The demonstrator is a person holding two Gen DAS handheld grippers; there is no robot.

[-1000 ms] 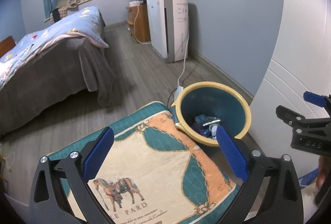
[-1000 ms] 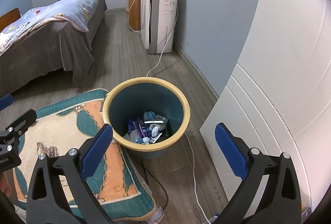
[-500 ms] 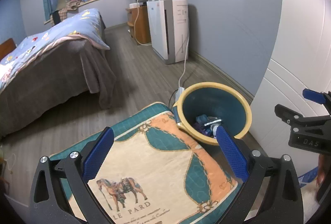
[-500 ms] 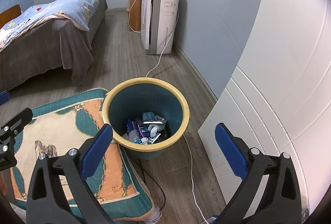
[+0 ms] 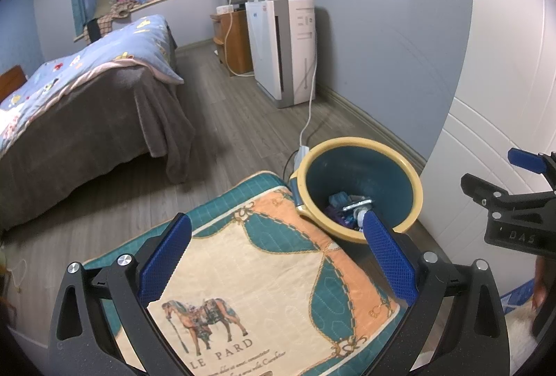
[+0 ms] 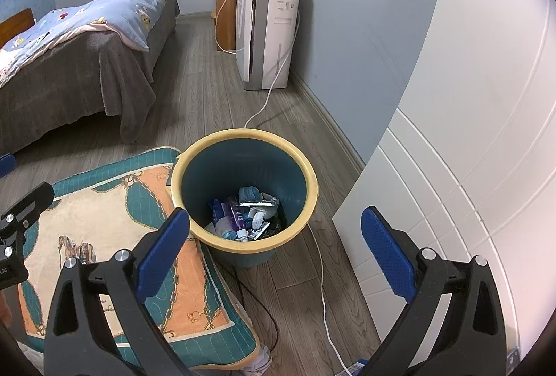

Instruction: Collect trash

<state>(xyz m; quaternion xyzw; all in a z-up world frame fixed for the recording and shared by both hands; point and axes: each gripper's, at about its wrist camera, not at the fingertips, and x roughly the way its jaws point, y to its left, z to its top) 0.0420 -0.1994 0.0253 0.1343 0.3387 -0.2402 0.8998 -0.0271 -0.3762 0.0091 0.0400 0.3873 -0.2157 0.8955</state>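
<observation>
One teal bin (image 6: 244, 198), yellow-rimmed, stands on wood floor beside a horse-print cushion (image 5: 274, 289); mixed wrappers and scraps (image 6: 248, 216) cover its bottom. White cable (image 6: 321, 289) runs past it. Left gripper (image 5: 274, 268) spread wide, empty, over cushion. Right gripper (image 6: 274, 258) spread, empty, above bin.

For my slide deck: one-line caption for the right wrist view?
Open right claw above a trash-filled bin beside a horse-print mat.
</observation>
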